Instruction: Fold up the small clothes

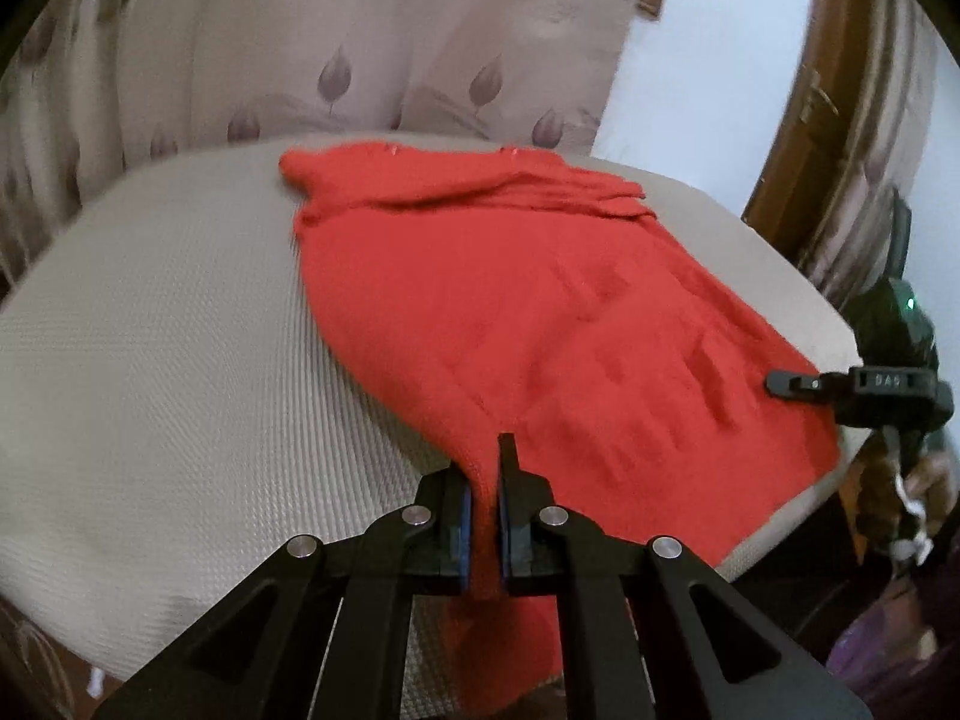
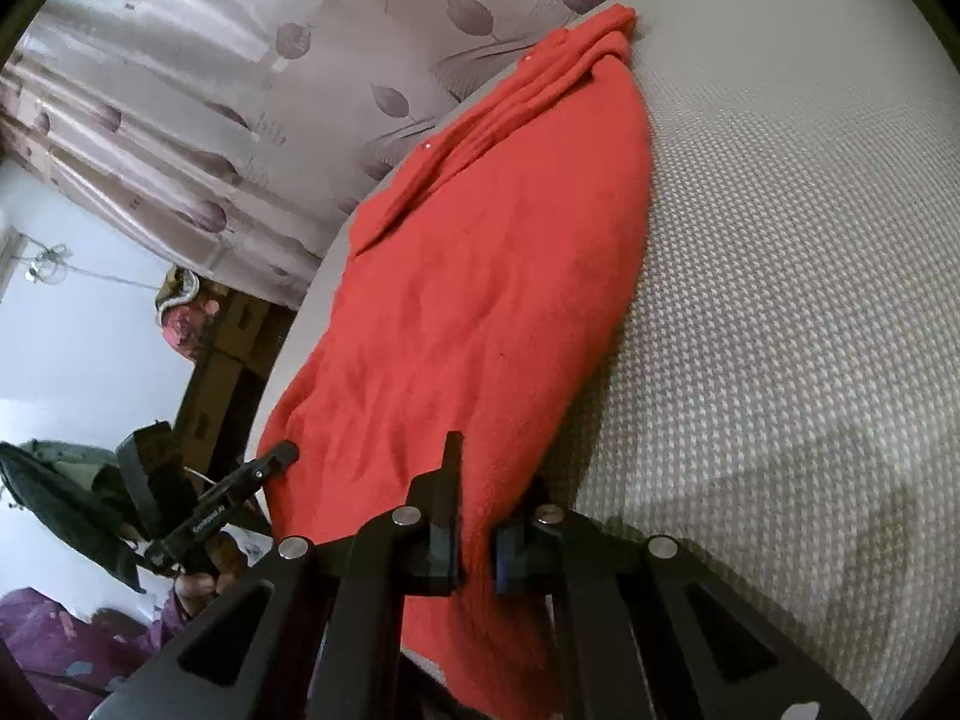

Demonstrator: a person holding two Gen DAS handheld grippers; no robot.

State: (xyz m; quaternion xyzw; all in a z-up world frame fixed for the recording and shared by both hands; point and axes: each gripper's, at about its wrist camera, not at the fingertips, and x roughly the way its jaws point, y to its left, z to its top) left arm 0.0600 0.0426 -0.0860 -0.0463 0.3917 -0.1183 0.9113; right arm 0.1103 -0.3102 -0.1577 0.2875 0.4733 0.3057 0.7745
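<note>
Both the left gripper (image 1: 485, 516) and right gripper (image 2: 477, 531) pinch the soft red knit garment's (image 1: 510, 300) near edge; it stretches away toward the frame's top.

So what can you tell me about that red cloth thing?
The red garment looks like soft knitted fabric, plain bright red with tiny pale dots near its far folded end. It lies stretched and wrinkled across the beige woven cushion, its near end hanging over the edge. The left gripper and the right gripper each pinch the cloth near that end.
</note>
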